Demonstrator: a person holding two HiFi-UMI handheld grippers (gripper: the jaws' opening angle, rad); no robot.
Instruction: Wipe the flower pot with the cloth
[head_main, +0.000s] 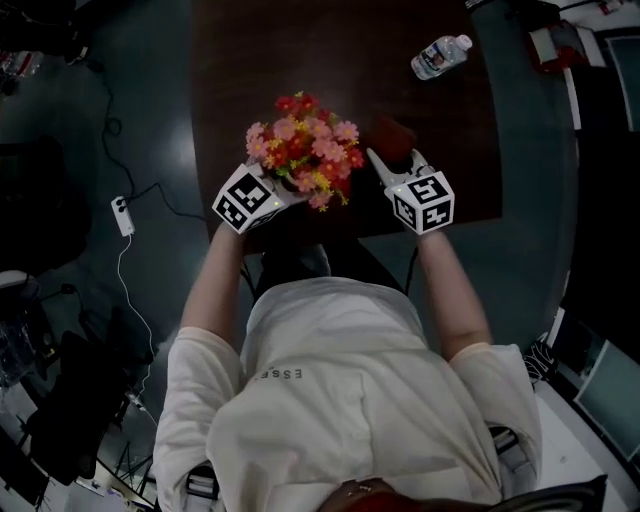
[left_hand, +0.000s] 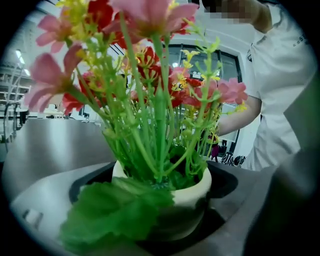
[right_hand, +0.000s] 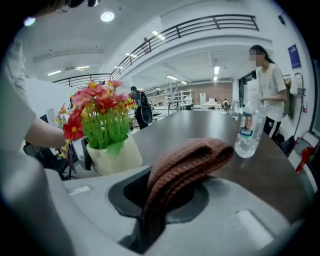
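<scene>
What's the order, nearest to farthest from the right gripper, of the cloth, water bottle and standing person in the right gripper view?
1. The cloth, held in its jaws.
2. The water bottle, on the table, right.
3. The standing person, far right background.

A blurred green leaf (left_hand: 112, 212) is covering the lower left of the flower pot (left_hand: 195, 192) in the left gripper view, where the topmost flowers (left_hand: 150, 15) are running off the upper edge. The lower end of the cloth (right_hand: 185, 167) is disappearing between the jaws holding it.
</scene>
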